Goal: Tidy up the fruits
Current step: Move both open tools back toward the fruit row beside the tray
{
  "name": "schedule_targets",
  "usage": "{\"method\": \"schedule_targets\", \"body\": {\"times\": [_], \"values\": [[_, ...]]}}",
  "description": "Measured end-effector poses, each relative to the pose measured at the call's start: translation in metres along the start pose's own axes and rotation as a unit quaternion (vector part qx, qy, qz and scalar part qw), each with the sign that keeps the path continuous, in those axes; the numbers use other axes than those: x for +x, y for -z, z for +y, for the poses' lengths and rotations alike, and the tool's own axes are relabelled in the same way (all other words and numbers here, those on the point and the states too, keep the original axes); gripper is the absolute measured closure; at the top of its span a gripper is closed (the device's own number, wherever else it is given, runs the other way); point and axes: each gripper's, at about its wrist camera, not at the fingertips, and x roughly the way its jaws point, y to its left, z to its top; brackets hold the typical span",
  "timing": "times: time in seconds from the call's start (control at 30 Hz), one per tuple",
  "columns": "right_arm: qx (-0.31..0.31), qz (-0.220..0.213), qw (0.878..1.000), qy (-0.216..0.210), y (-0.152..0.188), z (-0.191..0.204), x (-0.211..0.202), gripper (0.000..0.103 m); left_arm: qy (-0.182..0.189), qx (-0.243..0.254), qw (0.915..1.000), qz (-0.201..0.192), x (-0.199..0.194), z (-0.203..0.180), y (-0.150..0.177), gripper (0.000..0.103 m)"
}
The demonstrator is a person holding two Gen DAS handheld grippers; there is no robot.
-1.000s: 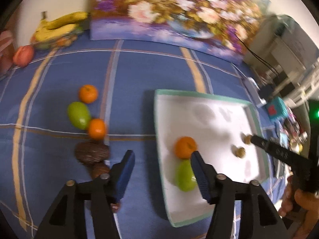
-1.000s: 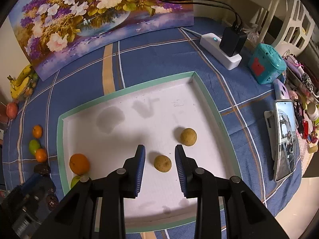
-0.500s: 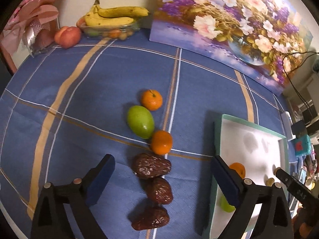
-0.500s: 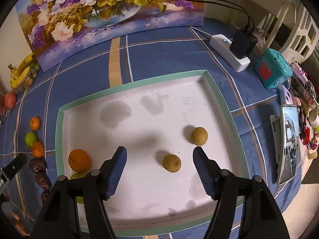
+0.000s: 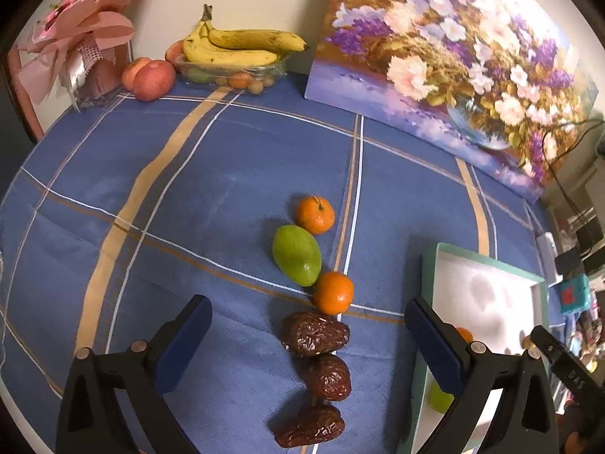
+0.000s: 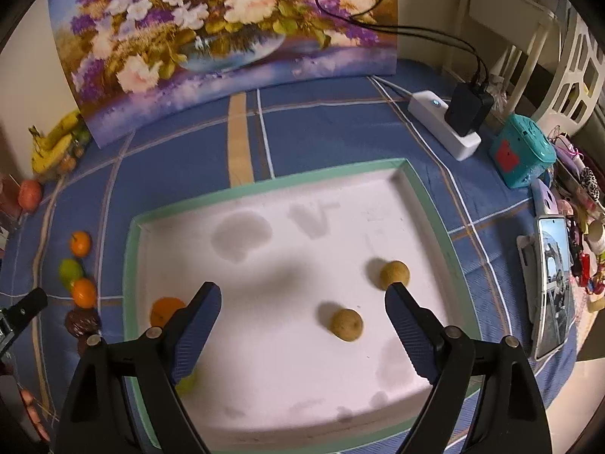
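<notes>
while opening, both tongs [image 5: 306, 335] (empty) wider

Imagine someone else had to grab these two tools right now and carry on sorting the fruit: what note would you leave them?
Left hand-held gripper: open, empty, jaws just opened wide, over the loose fruit on the blue cloth.
Right hand-held gripper: open, empty, jaws just opened, over the white tray.
In the tray: an orange, a green fruit half hidden by a finger, and two small tan round fruits.
Still on the cloth, in a line: two oranges, a green mango-like fruit, three wrinkled brown dates.
Left to do: probably move those six to the tray.
</notes>
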Motion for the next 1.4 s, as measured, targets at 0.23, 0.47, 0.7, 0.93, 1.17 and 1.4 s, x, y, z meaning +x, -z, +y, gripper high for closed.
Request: {"method": "schedule_targets", "body": {"times": [0.23, 0.47, 0.7, 0.93, 1.17, 1.4], "values": [[0.005, -0.013, 1.0, -0.019, -0.002, 0.013, -0.003, 0.014, 0.032, -0.03, 0.9987, -0.027, -0.011, 0.021, -0.009, 0.0], [-0.019, -0.013, 0.998, -0.053, -0.005, 0.041, -0.004, 0.014, 0.04, -0.041, 0.9978, -0.033, -0.019, 0.044, -0.018, 0.0], [-0.023, -0.029, 0.993, -0.113, -0.009, 0.075, -0.011, 0.014, 0.005, -0.047, 0.9977, -0.049, -0.03, 0.066, -0.025, 0.0], [-0.036, -0.031, 0.987, -0.154, -0.009, 0.111, -0.012, 0.032, 0.005, -0.076, 0.9952, -0.062, -0.035, 0.086, -0.033, 0.001], [-0.061, -0.011, 0.983, -0.174, -0.004, 0.145, -0.002, 0.044, 0.008, -0.077, 0.9962, -0.04, -0.02, 0.092, -0.039, 0.001], [-0.088, 0.026, 0.979, -0.183, 0.007, 0.176, 0.023, 0.05, 0.01, -0.07, 0.9975, -0.003, 0.01, 0.087, -0.046, 0.003]]}}
